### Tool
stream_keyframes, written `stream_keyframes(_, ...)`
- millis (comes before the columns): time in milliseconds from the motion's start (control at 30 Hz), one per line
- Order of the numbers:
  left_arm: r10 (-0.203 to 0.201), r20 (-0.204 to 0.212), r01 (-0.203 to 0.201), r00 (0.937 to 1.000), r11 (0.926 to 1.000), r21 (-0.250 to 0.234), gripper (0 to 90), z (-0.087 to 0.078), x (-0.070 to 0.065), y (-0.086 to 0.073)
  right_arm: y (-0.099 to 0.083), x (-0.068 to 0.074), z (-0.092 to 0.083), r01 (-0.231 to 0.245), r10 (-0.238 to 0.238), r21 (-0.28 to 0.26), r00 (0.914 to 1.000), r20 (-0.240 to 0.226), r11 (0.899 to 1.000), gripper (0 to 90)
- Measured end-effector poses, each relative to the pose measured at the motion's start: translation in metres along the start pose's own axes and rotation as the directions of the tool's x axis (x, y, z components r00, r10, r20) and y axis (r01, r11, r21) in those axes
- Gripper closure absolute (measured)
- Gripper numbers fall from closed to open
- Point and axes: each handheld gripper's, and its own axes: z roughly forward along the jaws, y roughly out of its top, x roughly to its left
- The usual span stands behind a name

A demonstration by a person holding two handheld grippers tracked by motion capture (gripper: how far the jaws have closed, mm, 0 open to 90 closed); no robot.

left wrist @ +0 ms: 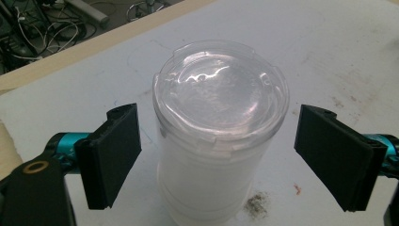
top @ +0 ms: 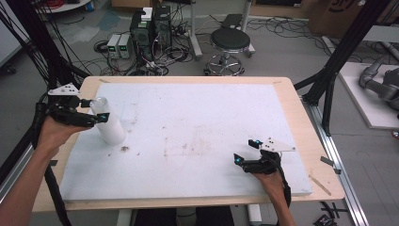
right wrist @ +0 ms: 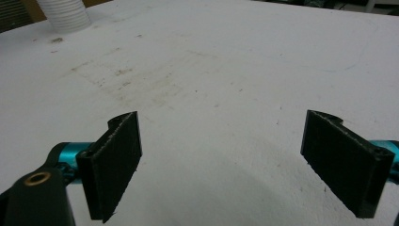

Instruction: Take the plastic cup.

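A white cylindrical container (top: 111, 128) with a clear plastic lid (left wrist: 220, 92) stands upright on the white tabletop at the left. My left gripper (top: 98, 109) reaches in from the left at lid height. In the left gripper view my left gripper (left wrist: 226, 157) has a black pad (left wrist: 115, 155) on either side of the container, with a gap showing on each side, so the jaws are open around it. My right gripper (top: 247, 151) rests low near the table's front right. It is open with only bare table between its pads (right wrist: 226, 160). The container's base (right wrist: 63, 14) is visible far off.
The white board (top: 197, 122) lies on a wooden table (top: 301, 122) and carries faint brown stains and a dark speck (top: 124, 149) beside the container. Beyond the far edge are a black stool (top: 229, 42), computer boxes (top: 150, 28) and cables. Black frame posts (top: 339, 61) stand at both sides.
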Motion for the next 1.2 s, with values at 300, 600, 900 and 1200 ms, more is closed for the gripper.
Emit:
stream_keyframes(300, -0.004, -0.007, 0.004, 1.0000, 0.9992, 0.040, 19.4, 0.008, 0.001, 0.001, 0.000, 0.000, 0.000, 0.000, 0.000, 0.000, 1.0000, -0.001, 1.000, 12.7)
stream_keyframes(600, -0.008, -0.020, 0.010, 0.9998, 0.9981, 0.060, 22.9, 0.013, 0.000, 0.001, 0.000, 0.000, 0.000, 0.001, -0.001, 0.000, 1.0000, 0.000, 1.000, 12.7)
stream_keyframes(900, -0.014, -0.016, 0.015, 0.9998, 0.9972, 0.073, 26.8, 0.017, 0.001, 0.002, 0.000, 0.000, 0.000, -0.004, 0.004, 0.007, 1.0000, 0.003, 1.000, 12.7)
stream_keyframes(1200, -0.012, -0.011, 0.013, 0.9999, 0.9972, 0.074, 31.1, 0.019, 0.001, 0.002, 0.000, -0.001, 0.001, -0.011, 0.011, 0.012, 0.9999, 0.002, 1.000, 12.7)
